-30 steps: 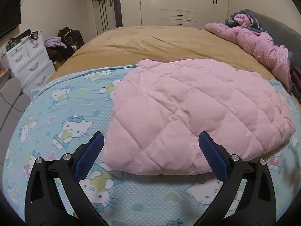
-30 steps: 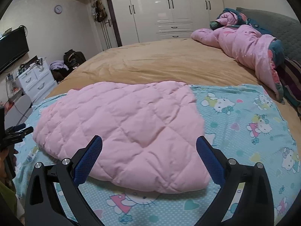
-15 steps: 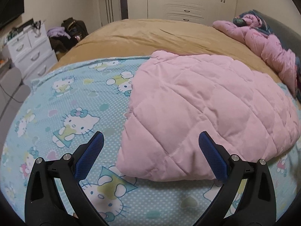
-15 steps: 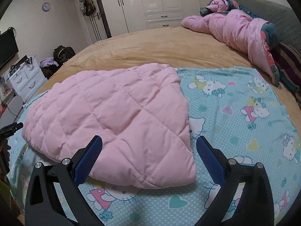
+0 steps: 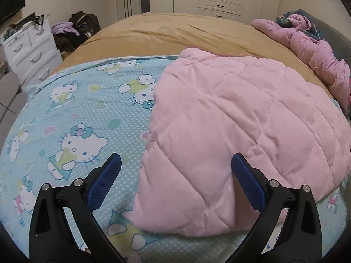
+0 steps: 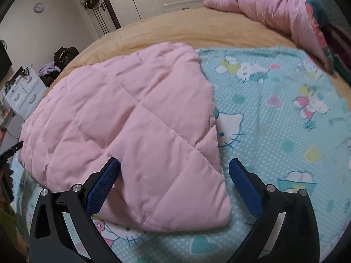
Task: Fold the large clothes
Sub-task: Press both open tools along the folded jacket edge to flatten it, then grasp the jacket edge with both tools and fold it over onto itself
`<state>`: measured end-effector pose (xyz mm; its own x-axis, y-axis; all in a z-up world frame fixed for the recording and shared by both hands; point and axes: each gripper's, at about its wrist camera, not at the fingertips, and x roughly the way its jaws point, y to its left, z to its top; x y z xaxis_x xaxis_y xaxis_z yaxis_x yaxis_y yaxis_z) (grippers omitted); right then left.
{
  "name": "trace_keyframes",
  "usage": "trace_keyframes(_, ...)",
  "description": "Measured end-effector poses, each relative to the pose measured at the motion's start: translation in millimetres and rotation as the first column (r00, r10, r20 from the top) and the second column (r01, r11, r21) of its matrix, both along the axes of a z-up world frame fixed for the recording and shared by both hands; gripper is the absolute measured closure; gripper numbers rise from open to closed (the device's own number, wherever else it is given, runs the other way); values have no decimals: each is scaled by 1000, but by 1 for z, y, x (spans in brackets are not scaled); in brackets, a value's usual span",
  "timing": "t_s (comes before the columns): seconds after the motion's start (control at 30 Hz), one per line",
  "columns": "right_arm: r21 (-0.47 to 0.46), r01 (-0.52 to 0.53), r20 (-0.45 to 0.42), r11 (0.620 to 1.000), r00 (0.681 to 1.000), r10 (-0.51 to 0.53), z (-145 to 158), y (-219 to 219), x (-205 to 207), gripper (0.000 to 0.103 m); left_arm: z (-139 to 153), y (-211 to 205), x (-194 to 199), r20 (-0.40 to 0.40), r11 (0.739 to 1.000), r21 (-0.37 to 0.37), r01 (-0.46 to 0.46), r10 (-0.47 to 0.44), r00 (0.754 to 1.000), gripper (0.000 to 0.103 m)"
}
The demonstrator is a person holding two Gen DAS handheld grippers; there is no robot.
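Between the wide-open fingers of the left claw (image 5: 174, 180) and the right claw (image 6: 174, 183), a puffy pink coat (image 5: 230, 131) is seen lying folded on the bed (image 5: 166, 30), likely soft, light and best pinched at its near corners.

- A pink quilted jacket (image 5: 241, 127) lies folded into a puffy, roughly rectangular bundle, its diamond stitching facing up.
- It rests flat on a light blue cartoon-cat sheet (image 5: 76, 114) spread over the bed; its far edge reaches the sheet's far border.
- In the right wrist view the jacket (image 6: 122, 118) fills the left half of the sheet (image 6: 274, 131), its near right corner plump and rounded.
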<state>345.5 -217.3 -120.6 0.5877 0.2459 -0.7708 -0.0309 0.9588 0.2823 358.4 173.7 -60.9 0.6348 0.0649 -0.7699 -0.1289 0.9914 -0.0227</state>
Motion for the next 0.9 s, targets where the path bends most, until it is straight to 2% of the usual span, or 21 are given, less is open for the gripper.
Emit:
trace_keyframes(0.23, 111, -26, -68, 993, 997, 34, -21, -4, 26, 4, -11, 6, 22, -28, 998, -59, 21, -22, 999, 8)
trace_keyframes(0.4, 214, -36, -104, 976, 993, 59, -34, -6, 44, 4, -27, 10, 42, -58, 987, -156, 40, -50, 997, 8)
trace_keyframes(0.5, 238, -54, -104, 970, 991, 81, -38, -4, 52, 4, -39, 14, 54, -78, 967, -251, 46, -67, 995, 8)
trace_keyframes(0.57, 246, -67, -97, 967, 991, 94, -37, -1, 55, 4, -41, 12, 58, -70, 964, -260, 59, -79, 994, 9)
trace_keyframes(0.6, 256, -76, -91, 964, 991, 103, -36, 0, 56, 7, -40, 9, 59, -60, 964, -257, 70, -88, 994, 12)
trace_keyframes(0.63, 279, -93, -77, 956, 990, 119, -35, 1, 57, 20, -38, 6, 59, -48, 961, -263, 86, -102, 994, 27)
trace_keyframes(0.67, 294, -94, -70, 951, 990, 119, -32, 2, 56, 23, -35, 2, 58, -27, 954, -280, 104, -116, 993, 38)
trace_keyframes(0.7, 298, -94, -68, 950, 991, 119, -31, 2, 54, 28, -32, -2, 56, -20, 959, -264, 102, -111, 994, 40)
trace_keyframes(0.77, 306, -104, -49, 946, 991, 125, -26, 1, 49, 38, -25, -12, 53, -2, 967, -231, 108, -112, 994, 54)
trace_keyframes(0.83, 333, -101, -38, 937, 992, 120, -20, -4, 46, 53, -18, -22, 49, 7, 974, -198, 108, -109, 994, 60)
trace_keyframes(0.9, 368, -98, -24, 925, 993, 115, -8, -7, 40, 61, -10, -27, 46, 18, 976, -189, 110, -109, 994, 64)
